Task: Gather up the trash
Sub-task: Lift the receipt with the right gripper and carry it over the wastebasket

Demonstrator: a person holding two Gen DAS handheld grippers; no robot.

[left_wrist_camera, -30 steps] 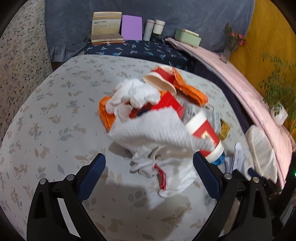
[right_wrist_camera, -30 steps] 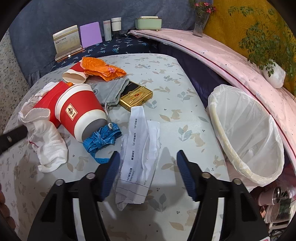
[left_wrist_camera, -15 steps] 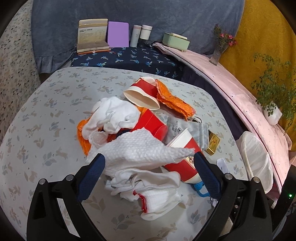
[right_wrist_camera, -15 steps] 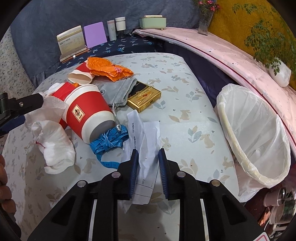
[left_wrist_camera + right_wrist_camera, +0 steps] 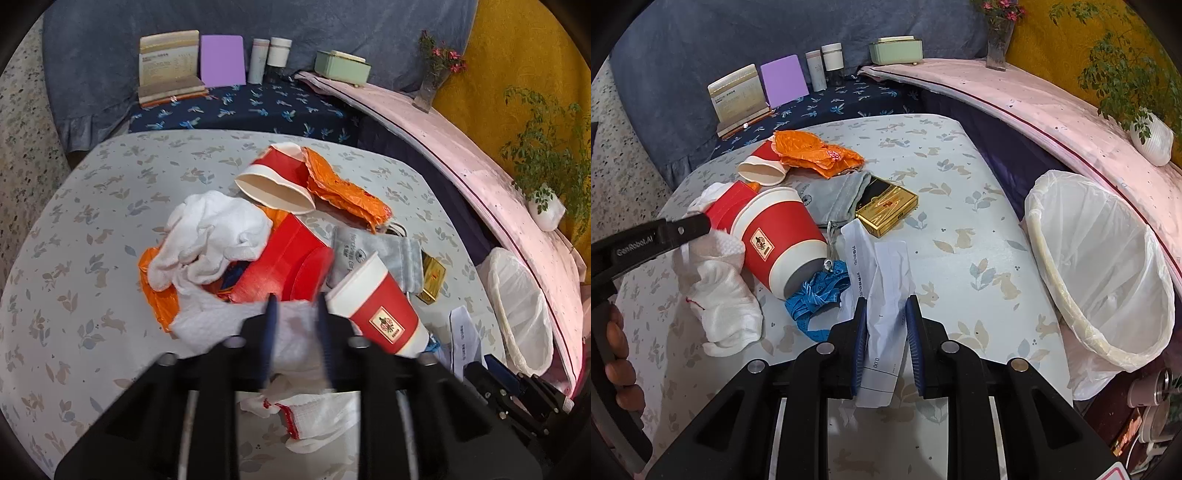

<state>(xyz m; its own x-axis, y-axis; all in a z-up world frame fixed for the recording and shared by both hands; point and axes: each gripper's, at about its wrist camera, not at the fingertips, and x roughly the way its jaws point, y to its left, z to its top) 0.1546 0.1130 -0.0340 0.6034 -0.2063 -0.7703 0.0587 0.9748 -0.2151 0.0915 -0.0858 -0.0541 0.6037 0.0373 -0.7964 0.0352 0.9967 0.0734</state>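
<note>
My left gripper (image 5: 295,301) is shut on a white paper towel (image 5: 295,332) at the near edge of a trash pile. The pile holds a large red paper cup (image 5: 380,314), a smaller red cup (image 5: 277,181), a red box (image 5: 284,266), orange wrappers (image 5: 343,188) and white tissues (image 5: 210,236). My right gripper (image 5: 884,306) is shut on a white paper receipt (image 5: 886,280) lying on the table. The left gripper also shows in the right wrist view (image 5: 683,230), pinching the towel (image 5: 720,251).
A bin lined with a white bag (image 5: 1104,266) stands off the table's right edge. A gold box (image 5: 886,208), a grey pouch (image 5: 842,195), a blue tape (image 5: 816,295) and a white sock (image 5: 727,314) lie on the table (image 5: 960,155). Books and bottles (image 5: 823,66) stand behind.
My left gripper closed from wide open onto the white paper towel. My right gripper stays closed on the receipt, which it shut onto a second ago.
</note>
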